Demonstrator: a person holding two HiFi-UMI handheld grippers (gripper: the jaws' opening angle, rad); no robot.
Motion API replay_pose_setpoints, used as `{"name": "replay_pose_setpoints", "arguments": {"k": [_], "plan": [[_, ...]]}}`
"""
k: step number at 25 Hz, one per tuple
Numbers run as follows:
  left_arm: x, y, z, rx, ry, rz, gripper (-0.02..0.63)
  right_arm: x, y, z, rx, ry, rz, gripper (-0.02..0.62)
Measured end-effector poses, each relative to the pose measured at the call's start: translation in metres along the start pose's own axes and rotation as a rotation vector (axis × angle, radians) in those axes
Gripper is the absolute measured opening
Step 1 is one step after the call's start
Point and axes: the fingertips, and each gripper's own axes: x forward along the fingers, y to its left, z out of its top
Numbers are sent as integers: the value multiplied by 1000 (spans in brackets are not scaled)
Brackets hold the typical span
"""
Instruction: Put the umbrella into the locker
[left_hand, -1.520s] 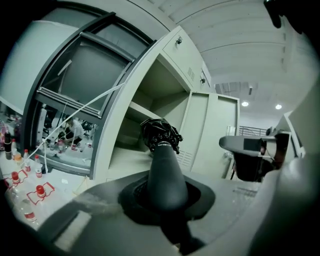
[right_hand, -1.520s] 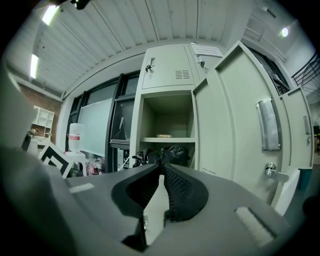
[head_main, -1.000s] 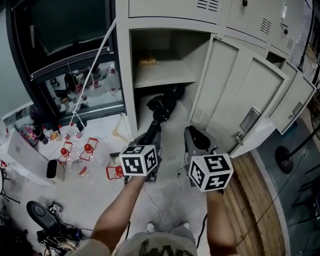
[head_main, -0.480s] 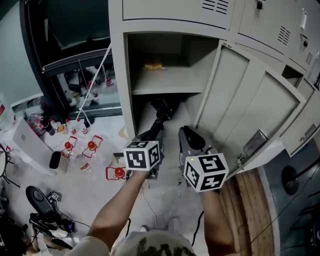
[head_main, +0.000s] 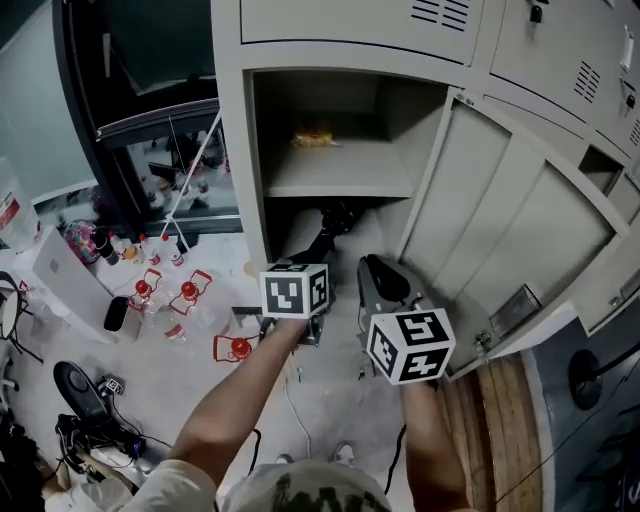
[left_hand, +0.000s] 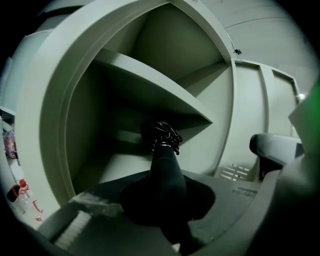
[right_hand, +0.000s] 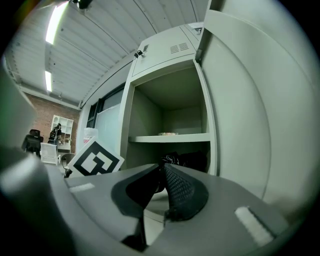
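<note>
The black folded umbrella (head_main: 322, 238) points into the lower compartment of the open grey locker (head_main: 240, 180), under its shelf (head_main: 340, 170). My left gripper (head_main: 305, 272) is shut on the umbrella's handle end. In the left gripper view the umbrella's shaft (left_hand: 165, 167) runs out from between the jaws of the left gripper (left_hand: 167, 202) to the bunched fabric (left_hand: 162, 134) inside the compartment. My right gripper (head_main: 377, 268) hangs just right of it, in front of the open door (head_main: 500, 230). The right gripper (right_hand: 162, 168) is shut with nothing held.
A small yellowish item (head_main: 313, 137) lies on the locker shelf. Bottles with red caps (head_main: 185, 295) and other clutter sit on the floor at the left, by a dark glass cabinet (head_main: 150, 120). A white cable (head_main: 300, 400) runs across the floor. Neighbouring lockers (head_main: 600, 80) stand to the right.
Both grippers have moved forward toward the locker opening. The umbrella has gone further into the lower compartment with the left gripper still on it.
</note>
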Motion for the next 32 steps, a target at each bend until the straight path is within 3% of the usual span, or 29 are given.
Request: {"name": "replay_pose_setpoints", "arguments": {"k": [19, 32], "plan": [[52, 25, 1, -21, 106, 76, 40, 10, -20, -7, 17, 12, -6, 17], [66, 31, 4, 25, 132, 99, 43, 19, -29, -14, 29, 24, -5, 17]]}}
